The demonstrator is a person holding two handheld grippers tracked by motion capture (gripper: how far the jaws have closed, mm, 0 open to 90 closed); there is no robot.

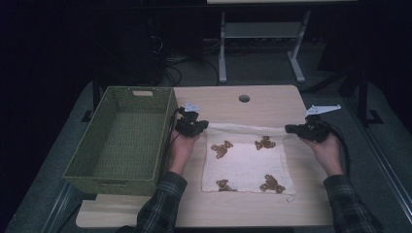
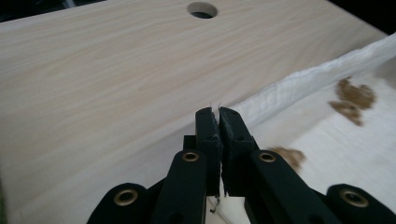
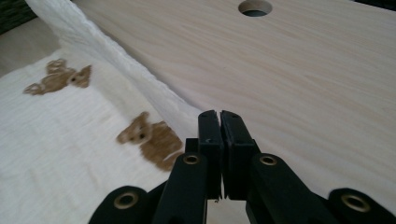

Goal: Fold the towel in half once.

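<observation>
A white cloth (image 1: 248, 162) printed with brown teddy bears lies on the wooden table (image 1: 218, 102), its far edge lifted and stretched between my two grippers. My left gripper (image 1: 201, 127) is shut on the cloth's far left corner. In the left gripper view, the jaws of the left gripper (image 2: 219, 114) are pressed together with the hem of the cloth (image 2: 327, 135) running into them. My right gripper (image 1: 290, 129) is shut on the far right corner. In the right gripper view, the right gripper (image 3: 219, 116) pinches the edge of the cloth (image 3: 70, 140).
A green woven basket (image 1: 138, 89) stands at the table's left, close beside the left hand. A round cable hole (image 1: 244, 98) sits near the table's far edge. Beyond the table are a white desk frame (image 1: 222, 48) and cables on the floor.
</observation>
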